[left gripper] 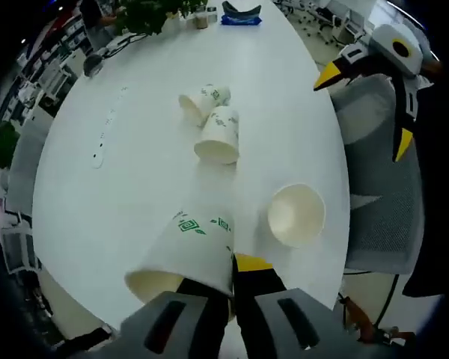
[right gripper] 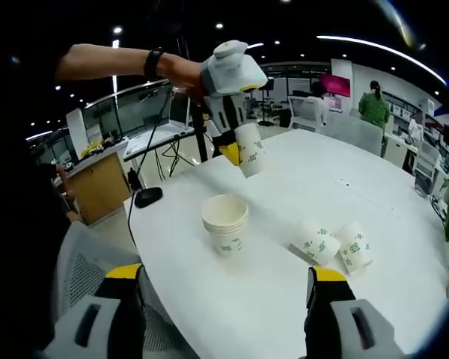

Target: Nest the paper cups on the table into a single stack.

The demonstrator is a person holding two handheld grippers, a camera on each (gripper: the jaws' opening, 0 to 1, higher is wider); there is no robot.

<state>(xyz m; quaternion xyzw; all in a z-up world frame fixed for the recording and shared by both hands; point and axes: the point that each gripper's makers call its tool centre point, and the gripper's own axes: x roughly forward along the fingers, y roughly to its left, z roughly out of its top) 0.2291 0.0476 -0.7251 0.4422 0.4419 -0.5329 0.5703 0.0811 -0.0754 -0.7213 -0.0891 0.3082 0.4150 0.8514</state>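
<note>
In the left gripper view, the left hand-held gripper (left gripper: 228, 288) holds one paper cup (left gripper: 187, 254) by its wall, with the cup raised above the white surface (left gripper: 127, 172). To the right of it, on the surface, stands the stack of cups (left gripper: 296, 215), its mouth open to the top. Farther away, two loose cups (left gripper: 213, 123) lie on their sides, touching each other.

In the right gripper view, the right hand-held gripper (right gripper: 221, 299) is wide open and holds nothing; its jaws stand far apart at the near edge of the surface. The stack stands upright in the middle, and the two lying cups are to the right of it. The left hand-held gripper shows at the far side, carrying the held cup in the air above and behind the stack.

I judge that the step in hand is bringing the held cup to the stack. The next move calls for turning this cup upright, aligning it over the open mouth and lowering it straight in, then releasing. Two cups remain afterwards.
</note>
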